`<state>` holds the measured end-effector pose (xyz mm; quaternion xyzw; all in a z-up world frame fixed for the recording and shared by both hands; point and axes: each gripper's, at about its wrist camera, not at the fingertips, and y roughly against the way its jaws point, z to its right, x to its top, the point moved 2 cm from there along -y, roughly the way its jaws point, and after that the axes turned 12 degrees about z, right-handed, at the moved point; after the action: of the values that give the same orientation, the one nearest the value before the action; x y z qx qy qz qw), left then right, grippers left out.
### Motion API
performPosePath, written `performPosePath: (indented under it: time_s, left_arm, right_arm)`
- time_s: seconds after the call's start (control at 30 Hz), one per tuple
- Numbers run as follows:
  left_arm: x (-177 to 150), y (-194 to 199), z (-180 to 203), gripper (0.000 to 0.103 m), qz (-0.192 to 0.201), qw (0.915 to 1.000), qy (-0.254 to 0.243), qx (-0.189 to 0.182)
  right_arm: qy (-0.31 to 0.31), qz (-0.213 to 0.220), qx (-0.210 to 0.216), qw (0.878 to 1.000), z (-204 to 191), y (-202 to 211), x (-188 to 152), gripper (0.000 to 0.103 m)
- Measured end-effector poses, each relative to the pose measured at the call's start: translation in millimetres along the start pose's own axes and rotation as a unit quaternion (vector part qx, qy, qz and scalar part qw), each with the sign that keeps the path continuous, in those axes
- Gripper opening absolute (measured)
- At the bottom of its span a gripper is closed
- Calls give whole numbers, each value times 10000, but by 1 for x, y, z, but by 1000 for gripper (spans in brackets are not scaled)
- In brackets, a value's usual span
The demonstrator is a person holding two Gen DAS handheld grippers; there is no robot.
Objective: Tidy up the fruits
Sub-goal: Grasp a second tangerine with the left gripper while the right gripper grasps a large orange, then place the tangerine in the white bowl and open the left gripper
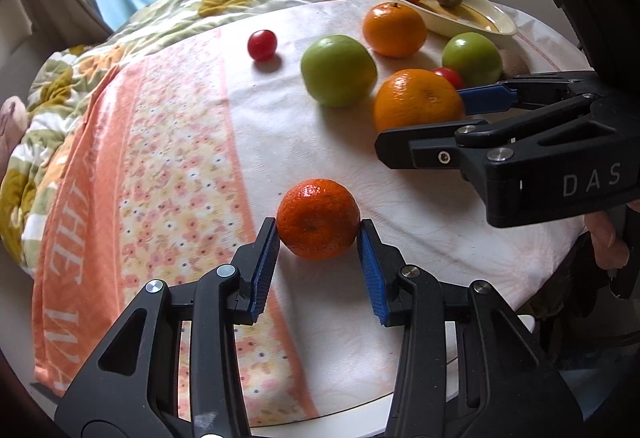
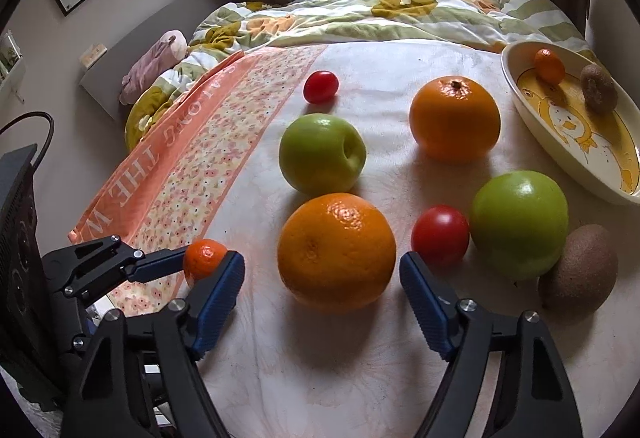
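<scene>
My left gripper is shut on a small mandarin low over the table; it also shows in the right wrist view. My right gripper is open, its fingers on either side of a large orange, which also shows in the left wrist view. Around it lie two green apples, a second orange, two red tomatoes and a kiwi. A cream dish at the far right holds a small mandarin and a kiwi.
A white and orange floral cloth covers the round table. A bed with a patterned quilt lies behind it. The table edge is near, below my left gripper.
</scene>
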<state>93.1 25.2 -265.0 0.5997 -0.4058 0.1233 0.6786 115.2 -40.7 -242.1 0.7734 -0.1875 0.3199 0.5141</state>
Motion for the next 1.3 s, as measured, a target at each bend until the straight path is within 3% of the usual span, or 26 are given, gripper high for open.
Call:
performPosePath:
  time_s: [0.13,0.3,0.77,1.03,1.3]
  left_arm:
    - [-1,-1,-6,43,-5,10000,43,47]
    - [0,-3,-8,43,4,9999,89,86]
    - [20,14,-16,43,166,9997,136,150]
    - [66,47,-10,43,500,9987,-53,67]
    - [125,61,21,43,884,9956,-303,-42]
  right_arm:
    - [46,0,-84,10000,0,-5,2,75]
    - [94,-75,-172,9998,4,-10,2,56]
    - [180,103,-253,9995,-3,18,11,55]
    - [45,431,-444,9981,-7,72,38,55]
    - [-20,684,-659,9955,17,128,63,55]
